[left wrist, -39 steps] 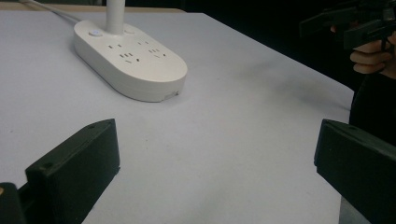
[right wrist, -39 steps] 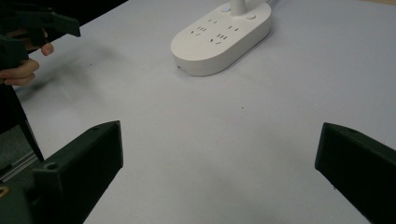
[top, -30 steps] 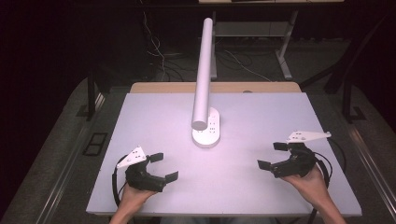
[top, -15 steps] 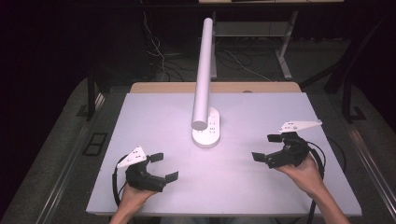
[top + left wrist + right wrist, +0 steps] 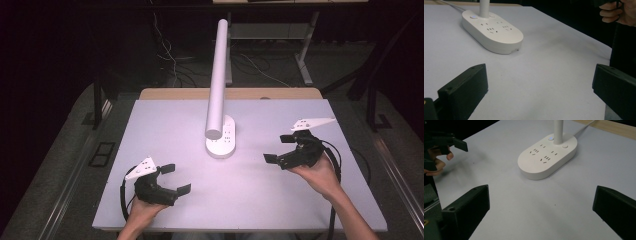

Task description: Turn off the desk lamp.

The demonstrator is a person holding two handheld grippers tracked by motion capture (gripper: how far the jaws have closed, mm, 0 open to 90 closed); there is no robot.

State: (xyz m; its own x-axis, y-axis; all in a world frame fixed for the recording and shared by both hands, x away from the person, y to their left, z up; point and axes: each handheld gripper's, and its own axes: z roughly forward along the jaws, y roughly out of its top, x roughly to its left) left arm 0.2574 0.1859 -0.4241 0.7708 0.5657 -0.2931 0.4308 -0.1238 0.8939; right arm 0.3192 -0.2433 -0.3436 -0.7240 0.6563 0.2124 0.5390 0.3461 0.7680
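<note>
A white desk lamp stands mid-table: its oval base (image 5: 221,141) carries several socket outlets and buttons, and a long white tube (image 5: 218,80) rises from it toward the camera. My left gripper (image 5: 176,178) rests at the table's near left, jaws wide apart and empty. My right gripper (image 5: 280,149) is held above the table right of the lamp base, also open and empty. The left gripper view has the base (image 5: 491,31) ahead at upper left. In the right gripper view the base (image 5: 548,155) lies ahead between the jaws.
The white tabletop (image 5: 165,125) has a wooden strip (image 5: 180,94) along its far edge. A desk frame with cables (image 5: 265,55) stands on the dark floor behind. Black cables trail from both grippers toward the near edge.
My right gripper has moved left and a little away from me, toward the lamp base. The left gripper has stayed in place.
</note>
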